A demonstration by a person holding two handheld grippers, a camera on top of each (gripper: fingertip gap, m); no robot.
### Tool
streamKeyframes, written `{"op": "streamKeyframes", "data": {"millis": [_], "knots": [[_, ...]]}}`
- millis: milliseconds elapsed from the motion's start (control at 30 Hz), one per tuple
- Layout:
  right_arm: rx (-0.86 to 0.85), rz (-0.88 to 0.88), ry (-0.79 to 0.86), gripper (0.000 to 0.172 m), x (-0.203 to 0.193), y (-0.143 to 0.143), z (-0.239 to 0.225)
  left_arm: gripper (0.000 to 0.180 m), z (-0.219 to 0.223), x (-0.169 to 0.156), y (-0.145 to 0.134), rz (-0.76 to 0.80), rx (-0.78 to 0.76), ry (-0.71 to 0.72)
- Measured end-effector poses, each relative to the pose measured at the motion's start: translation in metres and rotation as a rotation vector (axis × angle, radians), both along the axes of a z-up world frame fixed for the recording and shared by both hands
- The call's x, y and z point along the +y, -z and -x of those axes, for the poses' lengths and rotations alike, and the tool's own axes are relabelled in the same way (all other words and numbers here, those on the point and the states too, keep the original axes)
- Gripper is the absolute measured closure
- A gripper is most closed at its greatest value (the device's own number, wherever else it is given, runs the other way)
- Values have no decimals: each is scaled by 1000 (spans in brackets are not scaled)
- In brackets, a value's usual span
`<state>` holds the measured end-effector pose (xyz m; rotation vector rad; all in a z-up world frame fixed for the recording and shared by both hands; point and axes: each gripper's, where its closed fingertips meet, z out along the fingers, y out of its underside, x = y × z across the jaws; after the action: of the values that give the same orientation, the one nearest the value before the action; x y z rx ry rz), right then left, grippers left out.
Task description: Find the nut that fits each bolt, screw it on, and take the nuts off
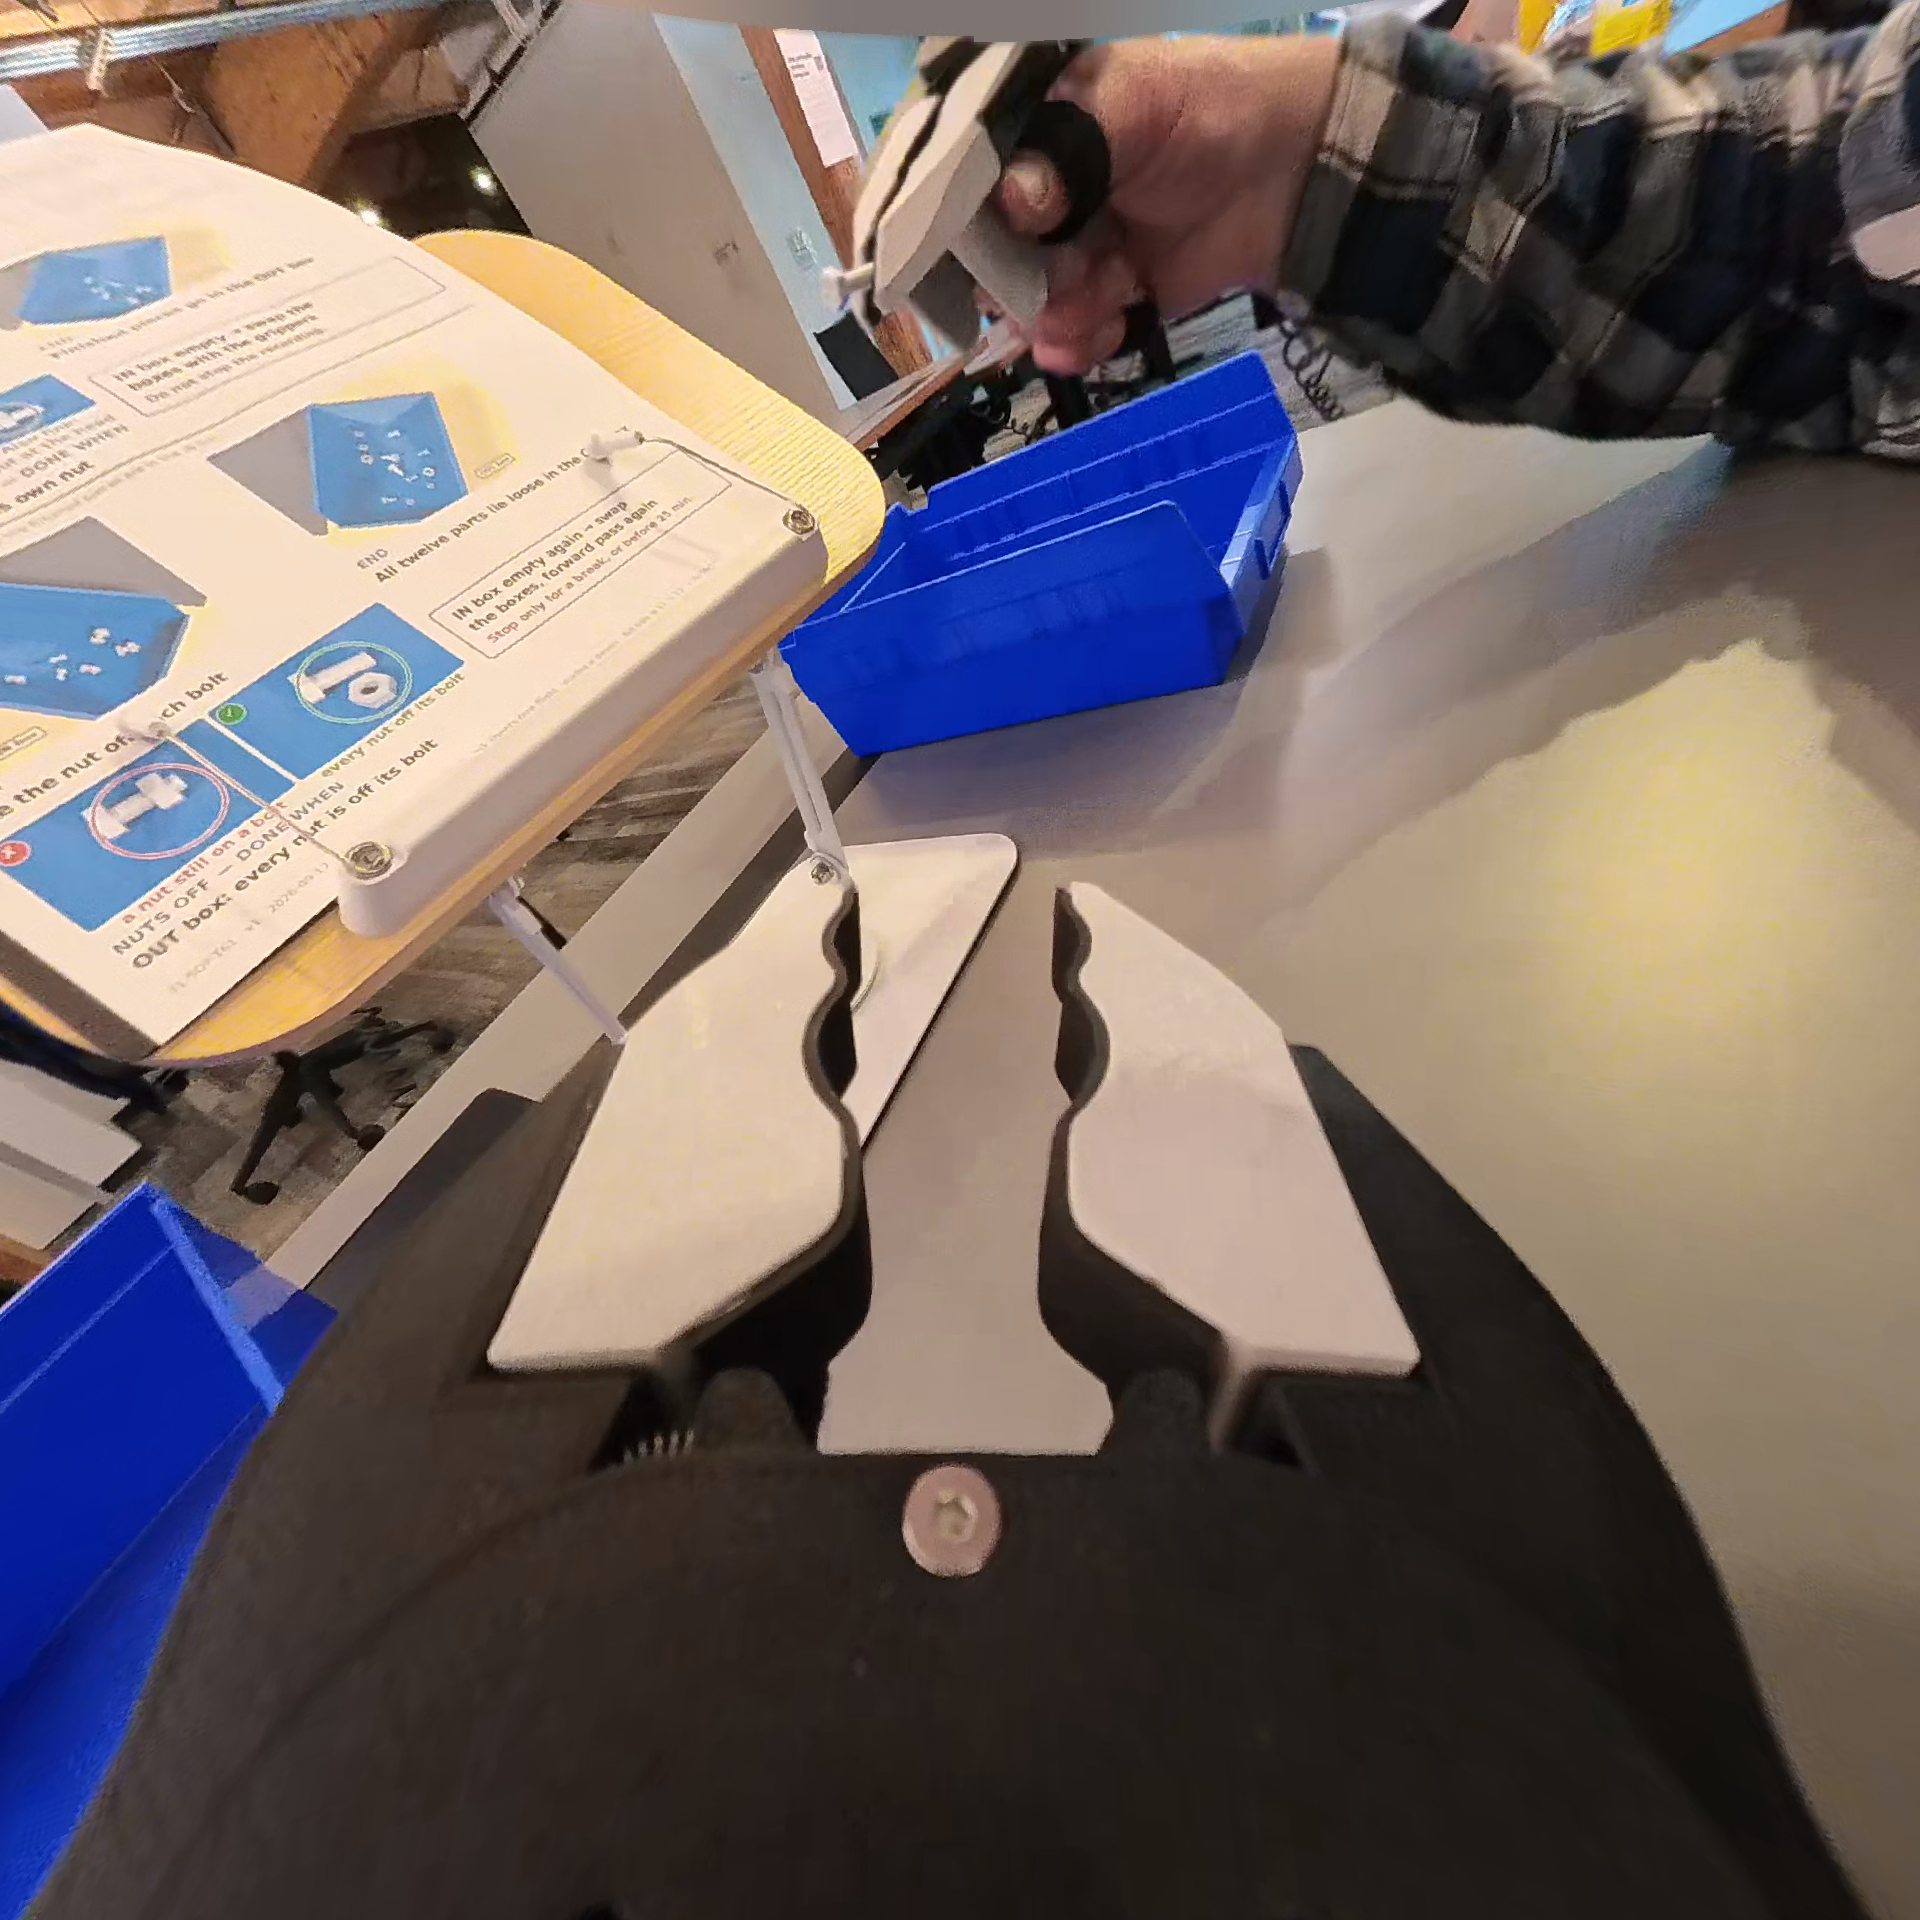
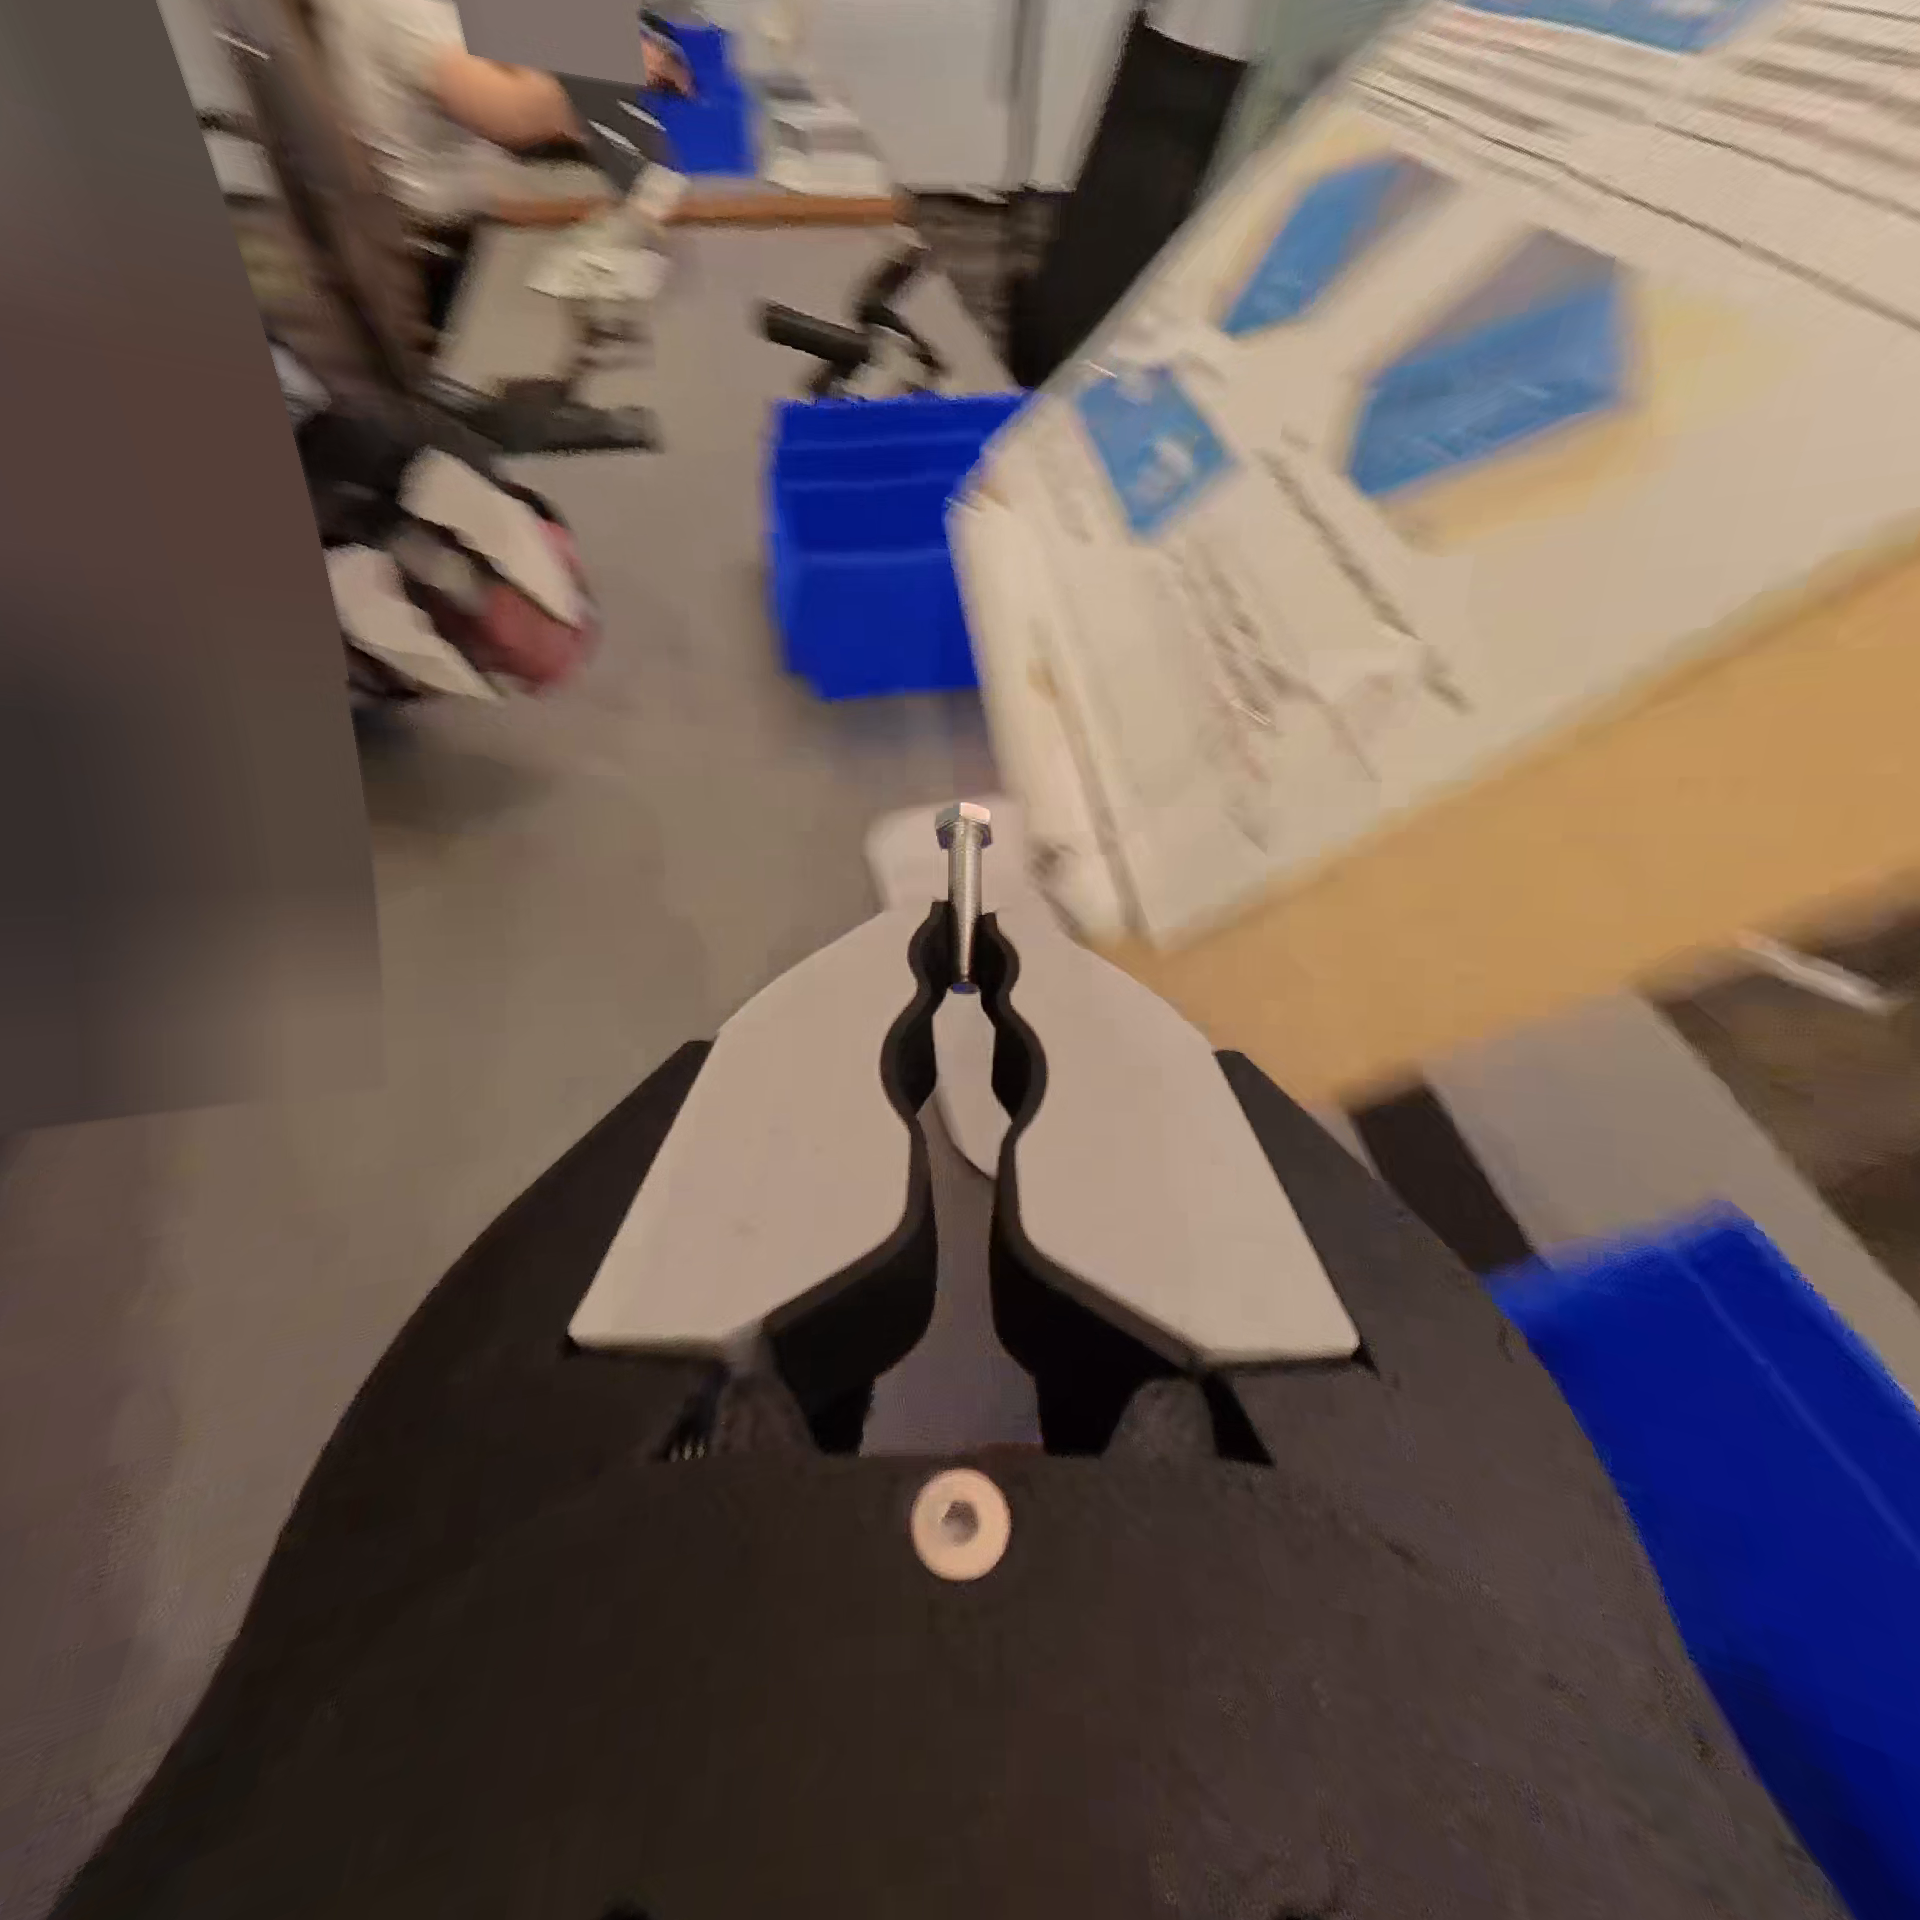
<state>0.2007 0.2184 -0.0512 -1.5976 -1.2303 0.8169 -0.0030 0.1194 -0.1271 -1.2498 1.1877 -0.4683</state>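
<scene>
Bare grey counter (image 1: pixel 1507 935) fills the right; two blue bins (image 1: pixel 1049 613) line its left edge. Left tool (image 1: pixel 956 925) gapes, holding nothing; right tool (image 2: pixel 964 940) pinches one bolt (image 2: pixel 964 873).

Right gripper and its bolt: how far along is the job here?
Done: the right gripper has a silver bolt clamped by its shank, head outward, no nut on it. In hand: the left gripper is open and empty above the table. Left: fetching a nut, threading, unscrewing.
</scene>
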Motion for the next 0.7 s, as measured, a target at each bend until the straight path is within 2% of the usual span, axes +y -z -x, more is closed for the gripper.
{"op": "streamKeyframes", "data": {"millis": [133,267,367,500,700], "knots": [[-209,-69,355,166,49,23,-96,146,-9,1,1,7,2,-1],[-402,1,545,166,80,63,-161,147,-19,-3,0,4,6,12],[-483,107,556,165,85,96,-170,147,-23,-6,-1,-4,7,16],[-724,165,633,165,92,139,-191,147,-19,-3,-1,0,8,1],[-877,224,676,165,96,174,-207,148,-15,0,2,19,6,-9]]}}
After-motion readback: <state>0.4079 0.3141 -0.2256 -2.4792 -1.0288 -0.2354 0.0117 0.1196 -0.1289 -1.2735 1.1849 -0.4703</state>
